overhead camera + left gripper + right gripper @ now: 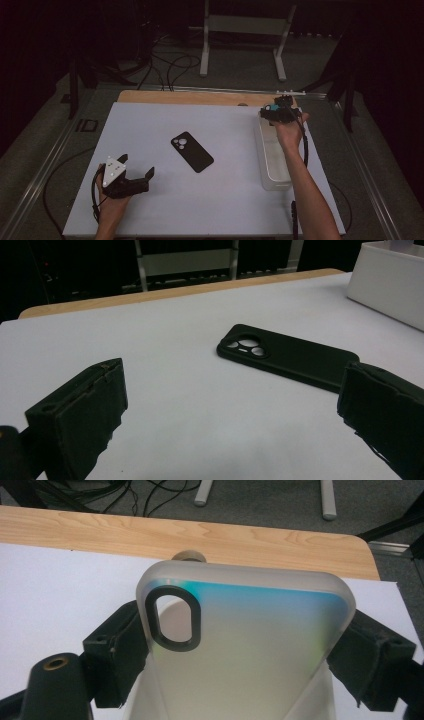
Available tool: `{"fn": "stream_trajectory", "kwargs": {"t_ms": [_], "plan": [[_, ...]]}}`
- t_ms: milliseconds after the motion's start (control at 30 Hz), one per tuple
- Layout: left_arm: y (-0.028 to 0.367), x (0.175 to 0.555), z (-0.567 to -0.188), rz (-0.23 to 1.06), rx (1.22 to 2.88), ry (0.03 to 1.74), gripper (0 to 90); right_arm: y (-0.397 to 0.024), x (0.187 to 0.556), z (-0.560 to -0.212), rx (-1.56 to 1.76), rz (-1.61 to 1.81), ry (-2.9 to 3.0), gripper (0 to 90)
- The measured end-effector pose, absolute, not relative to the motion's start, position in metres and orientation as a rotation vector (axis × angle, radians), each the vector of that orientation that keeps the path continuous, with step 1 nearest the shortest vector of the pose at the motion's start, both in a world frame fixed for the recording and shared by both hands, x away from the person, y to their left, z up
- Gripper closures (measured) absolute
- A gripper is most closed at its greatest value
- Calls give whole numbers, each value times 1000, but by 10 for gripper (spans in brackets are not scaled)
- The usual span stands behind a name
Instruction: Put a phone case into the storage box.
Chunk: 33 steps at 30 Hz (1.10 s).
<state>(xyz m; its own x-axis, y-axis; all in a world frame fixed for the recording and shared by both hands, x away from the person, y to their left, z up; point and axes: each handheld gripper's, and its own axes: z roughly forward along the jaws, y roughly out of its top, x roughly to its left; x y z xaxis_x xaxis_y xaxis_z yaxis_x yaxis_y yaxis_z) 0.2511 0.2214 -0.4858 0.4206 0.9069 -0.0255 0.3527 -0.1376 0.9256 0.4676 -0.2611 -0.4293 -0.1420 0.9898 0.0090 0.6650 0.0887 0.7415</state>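
Observation:
A black phone case (192,151) lies flat on the white table top (150,125), camera cut-outs toward the far left; the left gripper view has this black phone case (285,356) ahead and to the right. My left gripper (136,167) rests near the table's front left, open, nothing between its jaws. My right gripper (278,111) hovers over the far end of a white bin (272,165), shut on a frosted translucent phone case (240,645) with a black-ringed camera hole and a blue-green sheen. Its jaws press the case's two long edges.
The wooden table edge (200,535) runs along the far side. Beyond it are a white metal stand (245,35) and cables (170,65) on the floor. A small round knob (189,556) sits at the white sheet's far edge.

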Motion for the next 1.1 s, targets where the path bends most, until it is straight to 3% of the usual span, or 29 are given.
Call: {"fn": "stream_trajectory", "kwargs": {"t_ms": [967,1100], "plan": [[219,251,-486,708,1707,1104,3,-263,475,-439,1644,830,1846,157],[219,251,-486,707,1704,1105,3,-264,477,-439,1649,837,1843,104]]}}
